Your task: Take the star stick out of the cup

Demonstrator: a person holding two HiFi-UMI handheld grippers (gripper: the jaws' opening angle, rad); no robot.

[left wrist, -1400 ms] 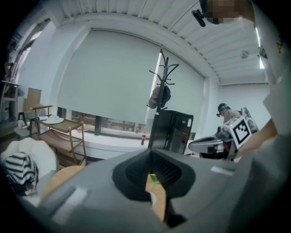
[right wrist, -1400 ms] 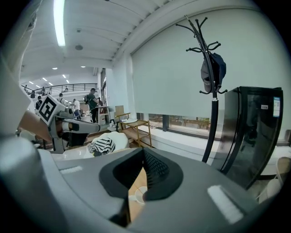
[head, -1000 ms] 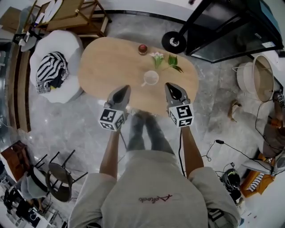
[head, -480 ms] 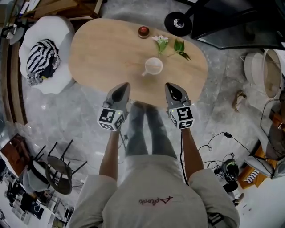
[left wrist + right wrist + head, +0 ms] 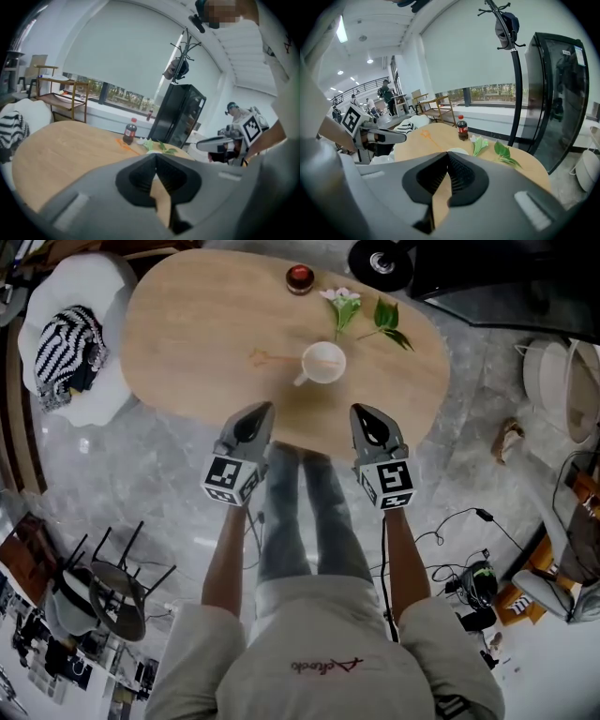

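Oddly, what looks like the star stick (image 5: 269,357) is not standing in the cup (image 5: 323,363). A thin orange stick lies flat on the table (image 5: 187,343) just left of the cup, star end pointing away from it. The right gripper view shows it the same way (image 5: 425,135). From above the white cup looks empty, its handle turned toward the person.

Behind the cup lie a pale flower (image 5: 343,304) and a leafy sprig (image 5: 389,329), with a small dark bottle (image 5: 300,277) at the far edge.

The left gripper (image 5: 255,418) and right gripper (image 5: 366,418) hover at the near edge of the table, well short of cup and stick. Both pairs of jaws are pressed together with nothing between them.

If the stick is to be handled, I judge the left gripper the better placed. Its jaws should part before it reaches in. It should then come down across the stick's length, not along it, and pinch the shaft near the middle. A stick this thin and flat will likely slide, so the tips should meet the wood lightly and stay clear of the cup's handle.
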